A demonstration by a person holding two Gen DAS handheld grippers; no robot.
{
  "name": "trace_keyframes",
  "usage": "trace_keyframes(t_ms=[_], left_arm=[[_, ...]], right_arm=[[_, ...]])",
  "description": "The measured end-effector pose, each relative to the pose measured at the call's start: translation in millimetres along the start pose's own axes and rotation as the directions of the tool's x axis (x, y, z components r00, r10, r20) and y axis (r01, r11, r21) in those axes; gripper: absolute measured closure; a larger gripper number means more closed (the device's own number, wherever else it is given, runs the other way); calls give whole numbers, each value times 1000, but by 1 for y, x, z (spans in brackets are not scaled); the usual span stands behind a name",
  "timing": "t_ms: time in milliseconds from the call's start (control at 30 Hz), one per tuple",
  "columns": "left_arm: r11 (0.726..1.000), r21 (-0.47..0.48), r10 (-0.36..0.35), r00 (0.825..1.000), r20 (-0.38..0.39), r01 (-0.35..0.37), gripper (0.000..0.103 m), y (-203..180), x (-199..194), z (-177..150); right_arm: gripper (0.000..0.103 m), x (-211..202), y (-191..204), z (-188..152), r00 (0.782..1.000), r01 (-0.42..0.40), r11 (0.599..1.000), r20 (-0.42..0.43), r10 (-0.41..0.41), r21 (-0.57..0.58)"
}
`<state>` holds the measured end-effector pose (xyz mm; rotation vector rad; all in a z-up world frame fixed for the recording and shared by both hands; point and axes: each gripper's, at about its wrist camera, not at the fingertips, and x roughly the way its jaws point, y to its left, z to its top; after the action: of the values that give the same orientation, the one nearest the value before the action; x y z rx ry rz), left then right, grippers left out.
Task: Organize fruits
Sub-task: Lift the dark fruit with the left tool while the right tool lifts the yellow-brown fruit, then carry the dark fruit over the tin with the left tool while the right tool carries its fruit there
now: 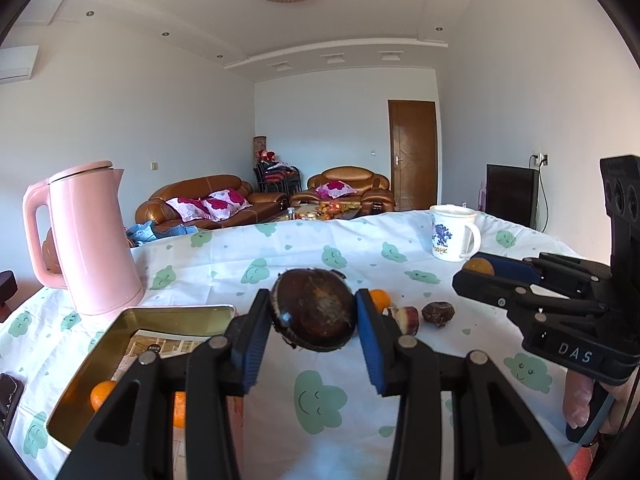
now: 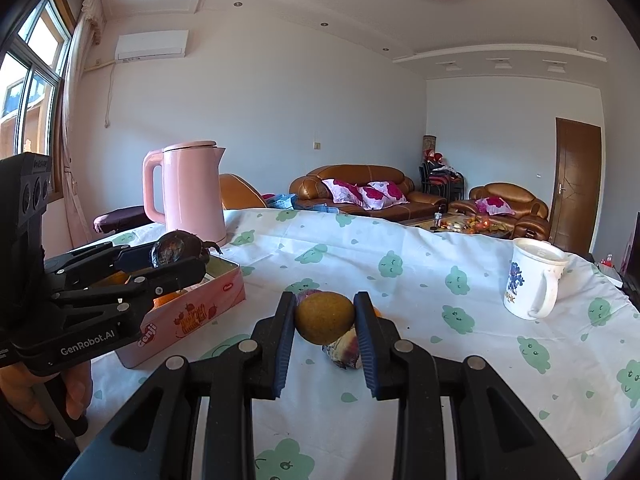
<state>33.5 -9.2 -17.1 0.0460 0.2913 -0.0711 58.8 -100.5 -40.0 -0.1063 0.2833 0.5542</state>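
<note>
Cloud-print tablecloth point(image 1: 280, 248); sofas point(image 1: 200, 204) behind.

Kettle point(image 1: 92, 240) behind tin point(image 1: 120, 344), mug point(image 1: 454, 234) far right.

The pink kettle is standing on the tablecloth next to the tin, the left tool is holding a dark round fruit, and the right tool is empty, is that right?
Not quite. The right tool is not empty: in the right wrist view its jaws are shut on a yellow-brown round fruit. The rest stands: the pink kettle is on the tablecloth next to the tin, and the left tool holds the dark round fruit.
</note>
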Motion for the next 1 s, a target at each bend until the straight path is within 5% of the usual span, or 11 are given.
trace_keyframes(t_ms=[433, 1000], left_arm=[[1000, 5, 20, 999, 31, -21, 60, 0, -9, -1], [998, -23, 64, 998, 3, -64, 60, 20, -11, -5]], right_arm=[[72, -12, 5, 0, 998, 25, 999, 64, -23, -25], [72, -1, 21, 6, 999, -13, 999, 38, 15, -37]])
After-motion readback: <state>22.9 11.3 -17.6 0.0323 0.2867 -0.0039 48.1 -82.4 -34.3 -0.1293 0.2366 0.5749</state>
